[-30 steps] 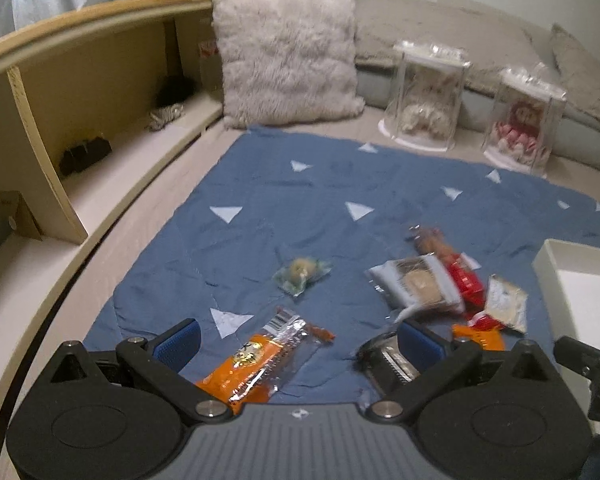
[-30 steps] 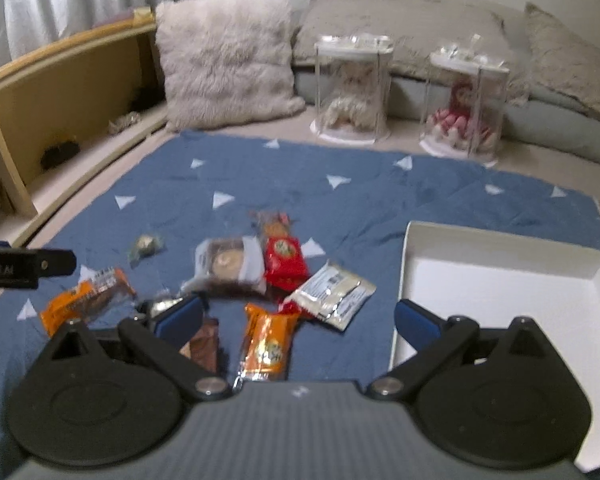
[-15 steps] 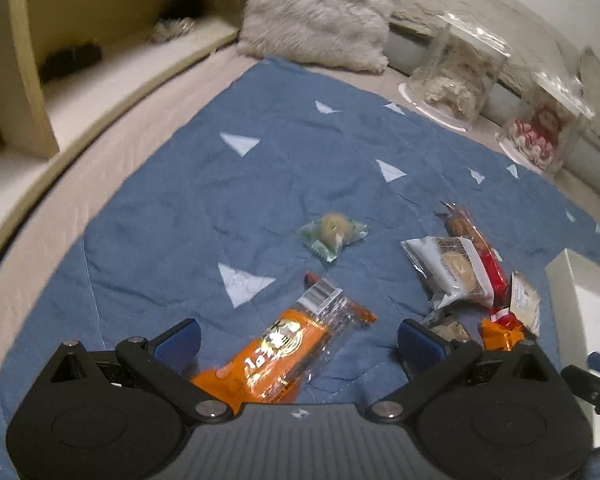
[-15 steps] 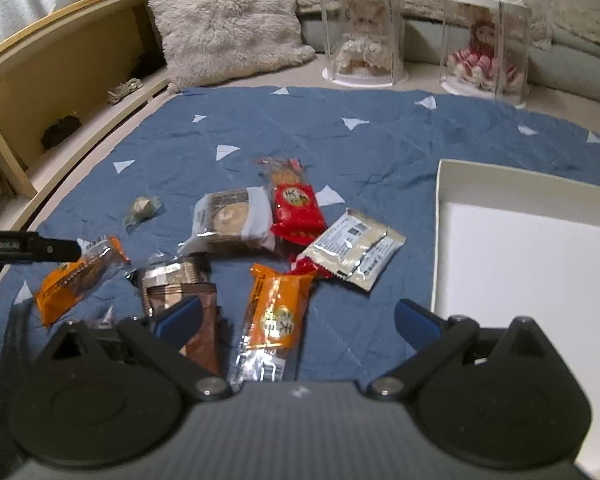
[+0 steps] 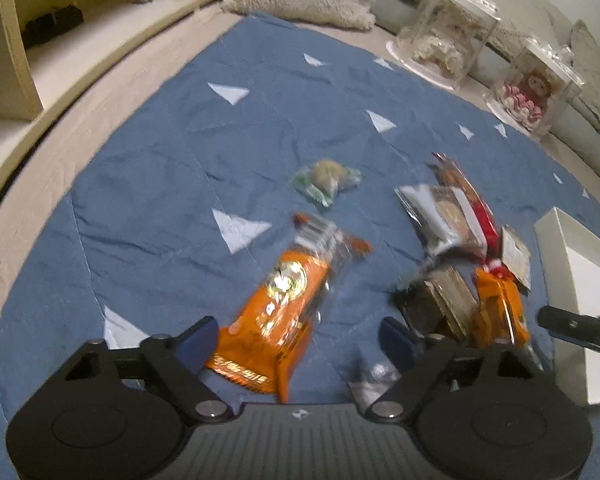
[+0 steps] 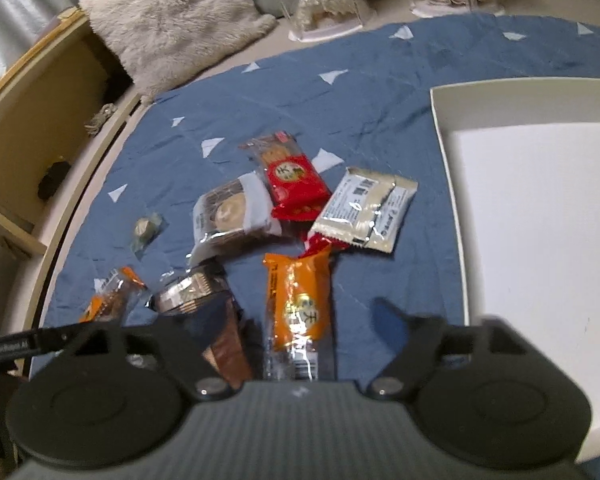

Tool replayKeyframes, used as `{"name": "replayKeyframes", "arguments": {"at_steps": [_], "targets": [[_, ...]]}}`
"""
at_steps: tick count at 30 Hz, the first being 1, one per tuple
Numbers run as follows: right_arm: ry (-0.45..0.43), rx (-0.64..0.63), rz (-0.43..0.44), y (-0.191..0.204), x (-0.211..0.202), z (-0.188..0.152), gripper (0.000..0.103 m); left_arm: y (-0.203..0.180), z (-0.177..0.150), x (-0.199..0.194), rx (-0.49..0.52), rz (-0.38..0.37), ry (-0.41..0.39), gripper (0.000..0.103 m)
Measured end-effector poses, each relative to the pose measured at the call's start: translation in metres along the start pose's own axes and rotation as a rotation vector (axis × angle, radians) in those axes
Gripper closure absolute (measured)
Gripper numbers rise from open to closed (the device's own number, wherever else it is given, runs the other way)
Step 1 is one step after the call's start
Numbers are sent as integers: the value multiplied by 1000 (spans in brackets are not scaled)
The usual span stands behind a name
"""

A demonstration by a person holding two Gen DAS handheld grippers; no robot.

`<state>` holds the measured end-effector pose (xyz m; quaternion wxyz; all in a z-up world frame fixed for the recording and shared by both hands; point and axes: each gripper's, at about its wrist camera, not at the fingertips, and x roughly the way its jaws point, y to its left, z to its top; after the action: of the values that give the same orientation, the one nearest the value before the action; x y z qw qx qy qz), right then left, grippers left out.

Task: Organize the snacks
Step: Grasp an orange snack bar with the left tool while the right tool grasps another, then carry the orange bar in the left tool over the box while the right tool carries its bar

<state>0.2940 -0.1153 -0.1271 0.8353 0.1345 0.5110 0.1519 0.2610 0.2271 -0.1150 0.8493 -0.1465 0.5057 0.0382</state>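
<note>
Several wrapped snacks lie on a blue blanket (image 5: 148, 168). My left gripper (image 5: 298, 338) is open, its jaws either side of the near end of an orange snack pack (image 5: 278, 304). My right gripper (image 6: 296, 322) is open over a second orange pack (image 6: 300, 300), with a brown pack (image 6: 204, 292) by its left jaw. A red pack (image 6: 294, 180), a grey-white biscuit pack (image 6: 232, 212), a beige sachet (image 6: 366, 210) and a small green candy (image 6: 144, 228) lie further out. A white box (image 6: 540, 208) stands open on the right.
A fluffy pillow (image 6: 176, 28) and two clear cases with dolls (image 5: 440, 40) stand at the blanket's far edge. A curved wooden shelf (image 5: 52, 52) runs along the left. The white box also shows in the left wrist view (image 5: 580, 264).
Both grippers have moved forward and down toward the snacks. The left now straddles the first orange pack; the right is over the second orange pack. Both stay open.
</note>
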Motion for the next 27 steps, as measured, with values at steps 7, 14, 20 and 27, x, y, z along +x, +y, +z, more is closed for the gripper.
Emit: {"name": "replayKeyframes", "arguments": {"at_steps": [7, 14, 20, 27], "targets": [[69, -17, 12, 9, 13, -2, 45, -19, -8, 0, 60, -21, 59, 22], [115, -40, -41, 22, 28, -8, 46, -20, 5, 8, -11, 58, 21, 34], [154, -68, -85, 25, 38, -10, 47, -17, 18, 23, -24, 138, 1, 42], [159, -65, -90, 19, 43, -8, 59, -16, 19, 30, -23, 145, 14, 61]]}}
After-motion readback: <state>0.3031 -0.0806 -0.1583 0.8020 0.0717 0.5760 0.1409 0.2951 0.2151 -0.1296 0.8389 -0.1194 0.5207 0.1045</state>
